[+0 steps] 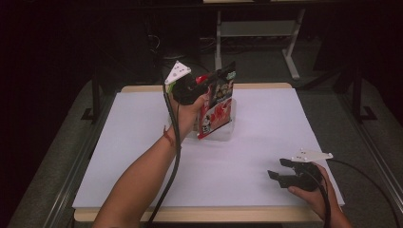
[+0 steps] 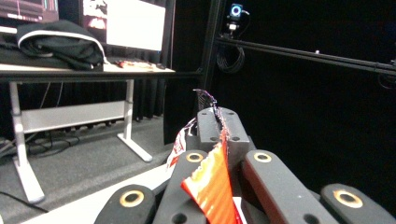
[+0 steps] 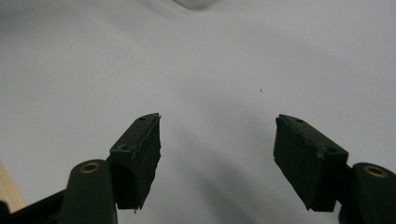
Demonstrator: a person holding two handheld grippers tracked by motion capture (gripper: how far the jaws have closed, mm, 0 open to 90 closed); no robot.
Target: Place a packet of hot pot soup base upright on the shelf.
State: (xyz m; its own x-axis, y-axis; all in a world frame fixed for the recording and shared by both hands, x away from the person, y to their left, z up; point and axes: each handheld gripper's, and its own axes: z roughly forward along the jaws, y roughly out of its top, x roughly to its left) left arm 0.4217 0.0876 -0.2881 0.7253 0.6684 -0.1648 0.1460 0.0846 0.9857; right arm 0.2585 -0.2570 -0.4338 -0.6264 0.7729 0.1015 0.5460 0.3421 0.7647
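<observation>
1. Two grippers in play, one per hand, over a white table top [image 1: 266, 137] on a wooden board.
2. Left gripper [image 1: 216, 78], upper centre of the high view, is raised above the table; its jaws are pressed together on the top edge of a red snack packet [image 1: 216, 107].
3. Packet hangs from that grip, upright and slightly tilted, printed red, white and black; its lower end sits at or in a clear container [image 1: 223, 130] just below centre-top of the sheet. Whether it touches the container floor I cannot tell.
4. Left gripper view: the packet's crimped edge [image 2: 215, 116] runs up between the closed jaws, and an orange-red flap [image 2: 212, 186] fills the bottom centre.
5. Same view, background: a desk [image 2: 70, 70] with a dark bundle of cloth at upper left and a small camera [image 2: 236, 11] on a dark rail at top centre.
6. Right gripper [image 1: 275, 171], lower right of the high view, rests low over the sheet near the front edge, well apart from the packet.
7. Right gripper view: jaws stand apart, nothing between them, bare white sheet [image 3: 210, 93] beneath.
8. Container rim peeks in at the top edge [image 3: 196, 3] of that view.
</observation>
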